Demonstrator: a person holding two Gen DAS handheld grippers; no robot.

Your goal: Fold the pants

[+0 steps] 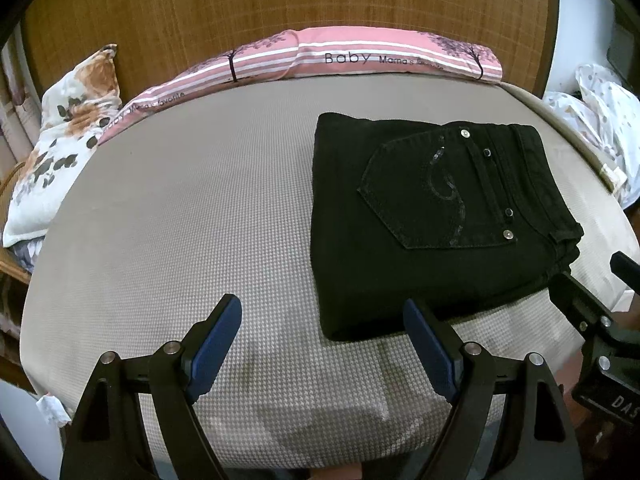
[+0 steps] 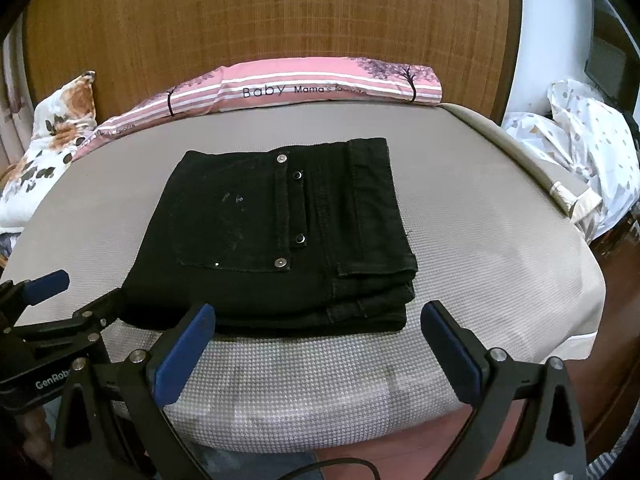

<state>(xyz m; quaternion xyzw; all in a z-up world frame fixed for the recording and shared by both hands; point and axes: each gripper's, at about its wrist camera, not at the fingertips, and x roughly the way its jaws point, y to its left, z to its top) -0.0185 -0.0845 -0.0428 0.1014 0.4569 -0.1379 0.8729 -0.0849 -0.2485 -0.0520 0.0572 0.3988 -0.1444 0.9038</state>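
Note:
The black pants (image 1: pixel 436 216) lie folded into a compact stack on the grey-covered bed (image 1: pixel 180 208), back pocket and rivets facing up. They also show in the right wrist view (image 2: pixel 280 236), layered edges toward me. My left gripper (image 1: pixel 322 322) is open and empty, hovering near the stack's front left corner. My right gripper (image 2: pixel 318 326) is open and empty, just in front of the stack's near edge. The right gripper's body shows at the right edge of the left wrist view; the left gripper's blue pads (image 2: pixel 46 282) show at the left of the right wrist view.
A pink striped pillow (image 1: pixel 340 58) lies along the wooden headboard (image 1: pixel 280 0). A floral pillow (image 1: pixel 60 140) sits at the bed's left. A dotted white cloth (image 2: pixel 588 136) is heaped beyond the right edge. The bed's front edge (image 2: pixel 320 432) is near me.

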